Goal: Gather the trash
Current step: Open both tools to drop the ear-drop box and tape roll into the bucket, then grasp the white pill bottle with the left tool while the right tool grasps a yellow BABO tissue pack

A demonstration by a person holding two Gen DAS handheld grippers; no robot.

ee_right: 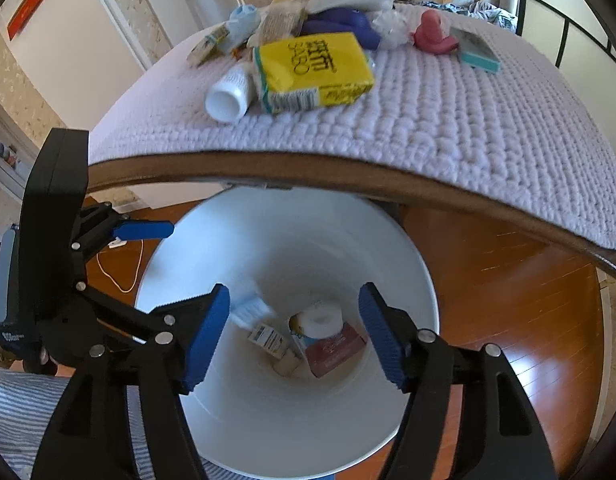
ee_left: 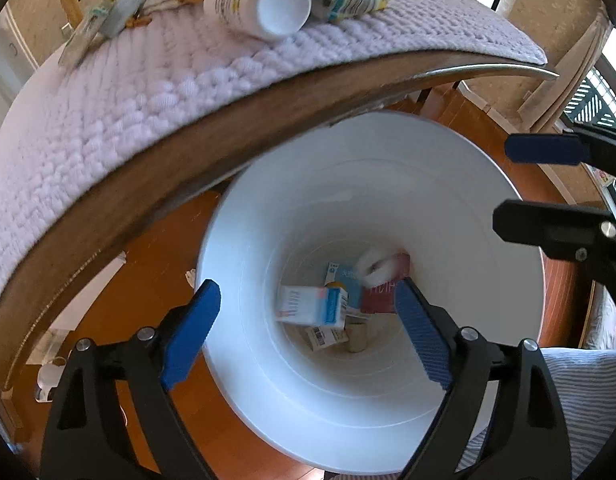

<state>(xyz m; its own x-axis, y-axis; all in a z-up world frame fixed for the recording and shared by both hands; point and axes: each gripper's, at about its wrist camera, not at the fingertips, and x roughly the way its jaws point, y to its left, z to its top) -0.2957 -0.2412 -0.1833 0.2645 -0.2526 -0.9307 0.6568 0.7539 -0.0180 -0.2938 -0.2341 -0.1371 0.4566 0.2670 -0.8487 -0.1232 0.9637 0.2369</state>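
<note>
Both my left gripper (ee_left: 308,334) and right gripper (ee_right: 293,336) gape empty over bin (ee_right: 211,408); bottle (ee_right: 231,94) may roll when grabbed.

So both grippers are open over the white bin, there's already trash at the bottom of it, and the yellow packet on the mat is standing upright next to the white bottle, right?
Not quite. The yellow packet lies flat on the mat, not upright; the right wrist view shows it. The rest holds: left gripper and right gripper are open over the white bin, trash sits at its bottom, and the white bottle lies beside the packet.
</note>
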